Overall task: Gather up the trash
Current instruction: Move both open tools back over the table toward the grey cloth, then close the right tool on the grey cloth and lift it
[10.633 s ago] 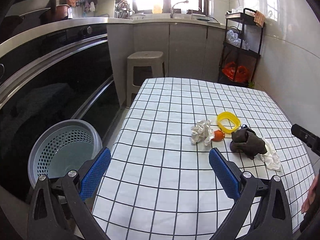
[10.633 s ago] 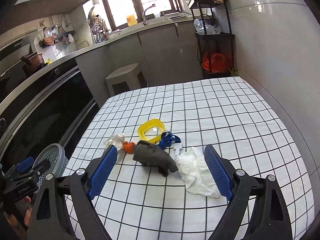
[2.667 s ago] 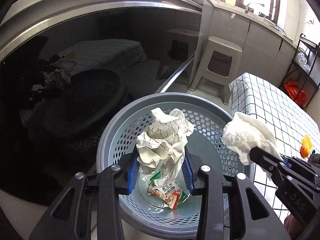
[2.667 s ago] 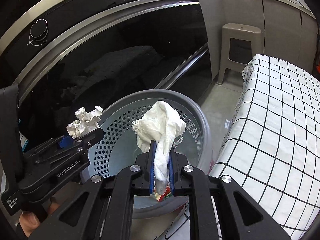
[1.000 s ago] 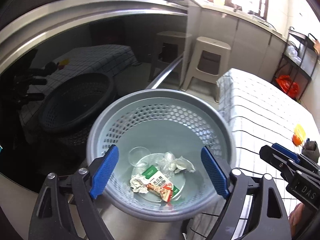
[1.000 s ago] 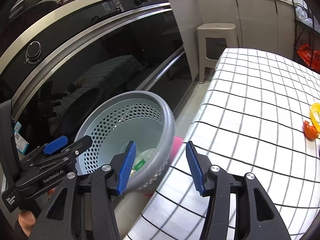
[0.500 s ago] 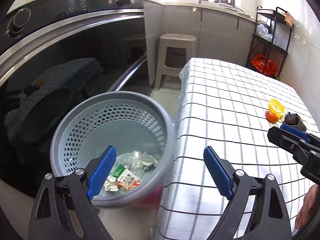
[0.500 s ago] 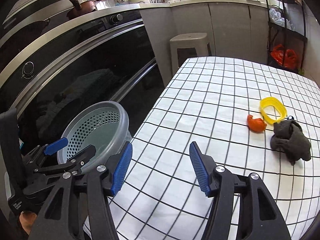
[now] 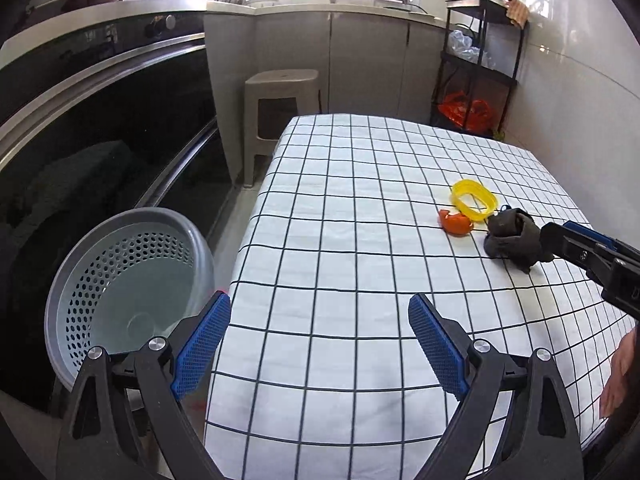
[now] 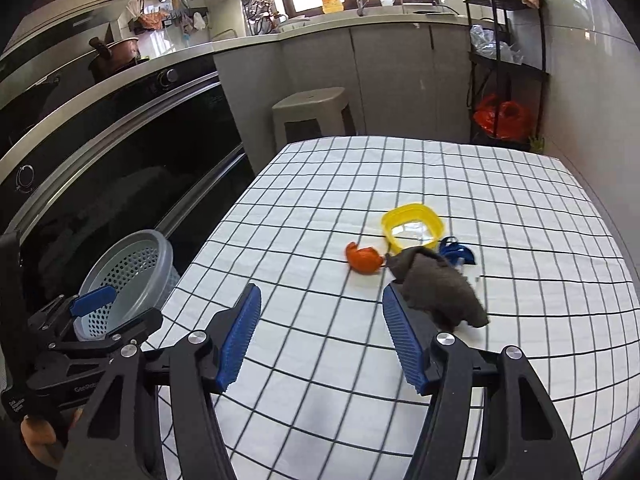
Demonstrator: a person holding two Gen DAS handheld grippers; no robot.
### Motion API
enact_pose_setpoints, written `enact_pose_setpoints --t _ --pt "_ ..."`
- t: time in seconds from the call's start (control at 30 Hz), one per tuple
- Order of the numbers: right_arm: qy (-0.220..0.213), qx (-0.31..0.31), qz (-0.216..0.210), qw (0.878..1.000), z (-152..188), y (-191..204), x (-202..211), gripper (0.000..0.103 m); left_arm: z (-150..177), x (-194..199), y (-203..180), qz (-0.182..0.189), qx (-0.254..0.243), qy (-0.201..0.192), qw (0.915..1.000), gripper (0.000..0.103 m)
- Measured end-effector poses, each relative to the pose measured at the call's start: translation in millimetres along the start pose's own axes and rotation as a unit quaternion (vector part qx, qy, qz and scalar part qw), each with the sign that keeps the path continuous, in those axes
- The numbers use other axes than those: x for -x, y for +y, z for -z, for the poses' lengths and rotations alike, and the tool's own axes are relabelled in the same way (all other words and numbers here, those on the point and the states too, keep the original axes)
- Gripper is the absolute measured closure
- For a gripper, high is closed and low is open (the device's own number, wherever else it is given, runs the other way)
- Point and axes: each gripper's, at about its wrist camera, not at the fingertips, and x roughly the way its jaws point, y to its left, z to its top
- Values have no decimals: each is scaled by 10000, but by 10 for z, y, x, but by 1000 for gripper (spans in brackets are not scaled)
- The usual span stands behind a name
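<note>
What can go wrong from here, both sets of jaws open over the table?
1. The orange scrap, dark rag, yellow container and blue item sit bunched together; a grab at one may snag or drag a neighbour.
2. The right gripper is already close to the rag, and the left gripper shares the same cluster, so the two could collide.
3. The basket stands off the table edge, so a loose grip could drop trash on the floor.
</note>
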Motion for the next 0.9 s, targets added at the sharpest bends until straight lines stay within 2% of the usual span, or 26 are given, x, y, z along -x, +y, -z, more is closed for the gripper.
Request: enact_pose_setpoints --t 0.23,0.4,0.6,0.67,0.9 --pt "-158 -391 257 9988 -127 -565 98 41 -157 -35 -395 178 -207 -95 9996 13" --pt "-112 -645 324 9973 -104 -860 59 41 -331 -178 -644 306 -258 -90 9992 13" --pt "82 -438 450 9980 -55 -923 -125 41 -549 -393 -833 344 -333 -124 9988 13" --pt "134 -386 462 9981 -50 -937 -191 38 -585 -465 -858 323 -353 -138 9988 13" --pt "287 -196 484 9982 -43 -906 -452 34 -525 -718 -769 218 -331 32 9992 13"
